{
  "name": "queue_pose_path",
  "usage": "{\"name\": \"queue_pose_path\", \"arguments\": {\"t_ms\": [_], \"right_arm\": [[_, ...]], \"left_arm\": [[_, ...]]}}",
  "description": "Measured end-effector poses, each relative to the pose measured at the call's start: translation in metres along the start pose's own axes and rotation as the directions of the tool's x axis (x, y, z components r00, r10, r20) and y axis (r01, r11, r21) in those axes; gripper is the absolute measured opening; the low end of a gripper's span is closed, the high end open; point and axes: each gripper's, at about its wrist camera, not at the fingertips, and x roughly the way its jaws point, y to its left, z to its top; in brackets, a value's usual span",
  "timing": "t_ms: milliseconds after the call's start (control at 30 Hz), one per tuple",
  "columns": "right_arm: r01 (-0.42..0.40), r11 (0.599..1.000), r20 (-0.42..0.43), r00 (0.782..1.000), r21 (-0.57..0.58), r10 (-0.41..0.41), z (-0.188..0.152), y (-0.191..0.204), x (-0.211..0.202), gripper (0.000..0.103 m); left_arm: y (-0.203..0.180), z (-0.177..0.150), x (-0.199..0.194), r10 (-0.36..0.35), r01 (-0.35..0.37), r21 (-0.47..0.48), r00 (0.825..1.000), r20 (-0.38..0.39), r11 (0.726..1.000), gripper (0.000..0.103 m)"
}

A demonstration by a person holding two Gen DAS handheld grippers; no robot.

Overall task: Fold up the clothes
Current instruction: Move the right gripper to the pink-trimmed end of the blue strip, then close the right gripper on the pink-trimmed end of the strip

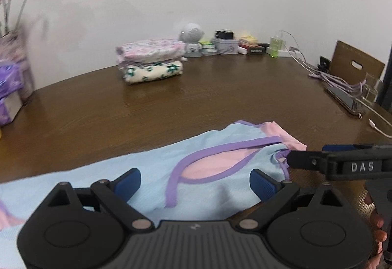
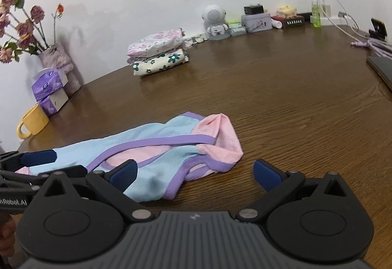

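A light blue and pink garment with purple trim [image 1: 137, 171] [image 2: 147, 136] lies rumpled on the brown wooden table [image 1: 196, 102] [image 2: 294, 109], close to its front edge. My left gripper [image 1: 196, 183] is open just above the blue part, one pad on each side of the purple-edged opening, and it shows at the left edge as the left gripper [image 2: 49, 163]. My right gripper [image 2: 194, 174] is open at the garment's right end, its left pad over the cloth and its right pad over bare wood. Seen from the side, the right gripper [image 1: 306, 153] reaches the trim there.
A stack of folded clothes [image 1: 152, 60] [image 2: 159, 53] sits at the back centre. A flower vase [image 2: 61, 65], tissue packs [image 2: 49, 87] and a yellow mug [image 2: 33, 124] stand at the left. Small boxes and a white figure [image 2: 215, 21] line the wall; cables [image 1: 343, 80] and a phone [image 1: 345, 100] lie at the right.
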Motion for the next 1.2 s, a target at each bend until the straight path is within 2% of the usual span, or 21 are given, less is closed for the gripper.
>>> {"name": "queue_pose_path", "arguments": {"t_ms": [200,367,633,800,867,900,933,1200], "right_arm": [[-0.017,0.999,0.033,0.999,0.049,0.016,0.009,-0.015,0.007,0.103],[-0.043,0.993,0.037,0.999,0.106,0.039,0.012,-0.031,0.013,0.102],[-0.079,0.982,0.039,0.997,0.171,0.073,0.011,-0.046,0.019,0.102],[-0.095,0.974,0.041,0.995,0.206,0.088,0.009,-0.052,0.021,0.095],[-0.101,0.971,0.042,0.995,0.217,0.094,0.008,-0.053,0.022,0.087],[-0.1,0.97,0.043,0.995,0.222,0.093,0.008,-0.053,0.023,0.084],[-0.101,0.97,0.043,0.995,0.223,0.094,0.008,-0.053,0.025,0.08],[-0.096,0.971,0.062,0.995,0.219,0.084,0.007,-0.045,0.032,0.077]], "left_arm": [[-0.018,0.012,0.026,-0.04,0.04,0.069,0.999,-0.006,0.997,0.091],[-0.028,0.022,0.048,-0.09,0.092,0.118,0.996,-0.022,0.989,0.081],[-0.038,0.03,0.077,-0.207,0.216,0.181,0.976,-0.068,0.959,0.062],[-0.042,0.031,0.089,-0.245,0.258,0.235,0.966,-0.087,0.937,0.049],[-0.042,0.031,0.093,-0.258,0.273,0.252,0.962,-0.091,0.928,0.044],[-0.042,0.031,0.095,-0.264,0.279,0.262,0.96,-0.092,0.924,0.039],[-0.042,0.031,0.096,-0.27,0.286,0.271,0.958,-0.094,0.919,0.037],[-0.046,0.031,0.101,-0.284,0.297,0.291,0.955,-0.088,0.909,0.037]]}}
